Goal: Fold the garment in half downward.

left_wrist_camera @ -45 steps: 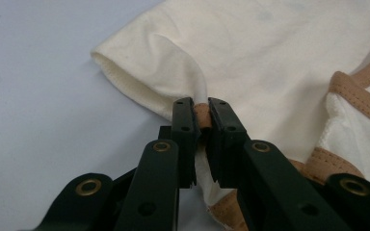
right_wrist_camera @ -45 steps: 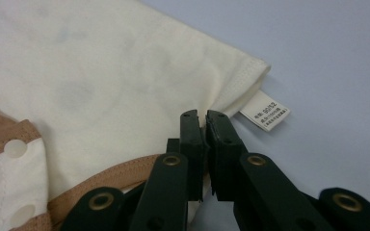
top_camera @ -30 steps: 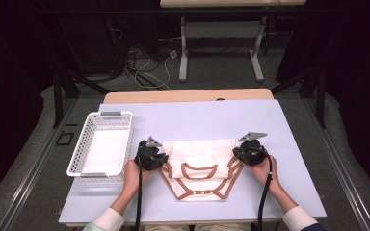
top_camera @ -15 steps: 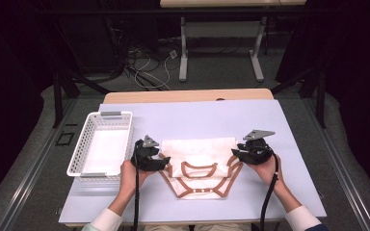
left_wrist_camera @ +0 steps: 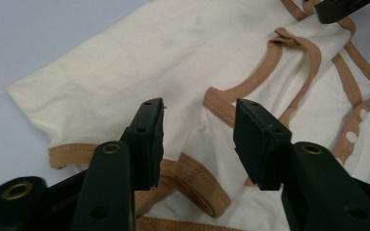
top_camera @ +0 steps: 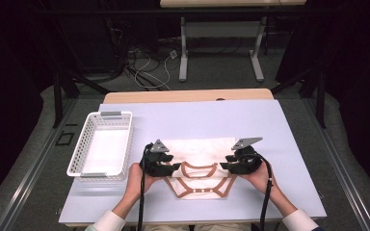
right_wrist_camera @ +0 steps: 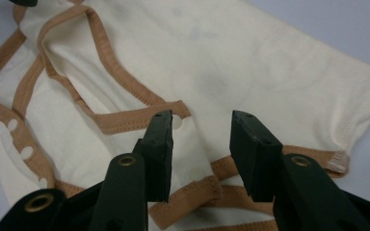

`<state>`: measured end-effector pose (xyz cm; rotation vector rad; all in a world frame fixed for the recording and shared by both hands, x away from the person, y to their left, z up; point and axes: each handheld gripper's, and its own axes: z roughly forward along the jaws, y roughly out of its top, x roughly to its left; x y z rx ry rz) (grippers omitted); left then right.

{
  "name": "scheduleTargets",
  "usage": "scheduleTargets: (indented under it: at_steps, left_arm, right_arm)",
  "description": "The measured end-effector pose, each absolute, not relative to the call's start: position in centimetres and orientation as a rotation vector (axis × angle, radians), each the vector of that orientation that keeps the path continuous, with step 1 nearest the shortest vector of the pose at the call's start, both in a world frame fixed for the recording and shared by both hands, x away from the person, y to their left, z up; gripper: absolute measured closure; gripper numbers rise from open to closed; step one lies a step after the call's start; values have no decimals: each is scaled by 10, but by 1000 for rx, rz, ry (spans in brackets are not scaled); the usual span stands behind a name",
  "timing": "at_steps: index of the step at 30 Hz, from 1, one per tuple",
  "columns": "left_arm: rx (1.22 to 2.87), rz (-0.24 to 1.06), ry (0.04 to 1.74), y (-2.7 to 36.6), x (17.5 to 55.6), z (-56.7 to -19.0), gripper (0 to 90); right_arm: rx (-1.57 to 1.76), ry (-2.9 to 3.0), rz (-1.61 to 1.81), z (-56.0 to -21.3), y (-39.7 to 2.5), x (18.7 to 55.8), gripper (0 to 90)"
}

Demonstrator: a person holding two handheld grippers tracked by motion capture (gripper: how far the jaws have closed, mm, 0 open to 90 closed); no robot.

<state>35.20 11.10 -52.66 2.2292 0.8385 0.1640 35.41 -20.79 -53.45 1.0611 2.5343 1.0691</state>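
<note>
I see the cream garment (top_camera: 200,173) with tan trim lying flat near the counter's (top_camera: 289,125) front edge, about mid-width. Left claw (left_wrist_camera: 198,130) gapes over its left trimmed opening, gripping nothing. Right claw (right_wrist_camera: 201,139) likewise parted over the right one, empty. White basket (top_camera: 101,144) sits near the left edge.

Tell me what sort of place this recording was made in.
Probably a lab or recording workspace, not a home: a plain table under a fixed overhead camera, loose cables on the floor behind it, and dark curtains around. On the table lie a cream garment and a white basket.
</note>
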Motion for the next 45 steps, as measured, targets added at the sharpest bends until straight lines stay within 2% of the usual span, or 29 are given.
scheduleTargets:
  at_steps: [7, 8, 9, 10, 11, 15, 31, 45]
  left_arm:
    - [2272, 98, 810, 109, 353, -536, 650]
    - [2278, 95, 805, 108, 353, -537, 692]
    - [2275, 85, 807, 108, 353, -538, 692]
    - [2277, 78, 811, 106, 351, -540, 736]
    - [2288, 73, 798, 105, 350, -542, 759]
    - [2305, 71, 787, 106, 350, -543, 801]
    - [2238, 109, 755, 118, 335, -533, 802]
    - [2272, 110, 731, 119, 323, -536, 789]
  right_arm:
    - [1114, 2603, 1057, -549, -206, 361, 642]
    - [1116, 2609, 1046, -549, -206, 361, 691]
    - [1116, 2609, 1046, -549, -206, 361, 691]
    - [1113, 2607, 1058, -550, -206, 361, 754]
    - [1118, 2611, 1048, -550, -206, 360, 777]
    - [1105, 2594, 1060, -550, -205, 357, 798]
    - [947, 2520, 1120, -524, -209, 329, 797]
    - [870, 2590, 1071, -529, -205, 312, 815]
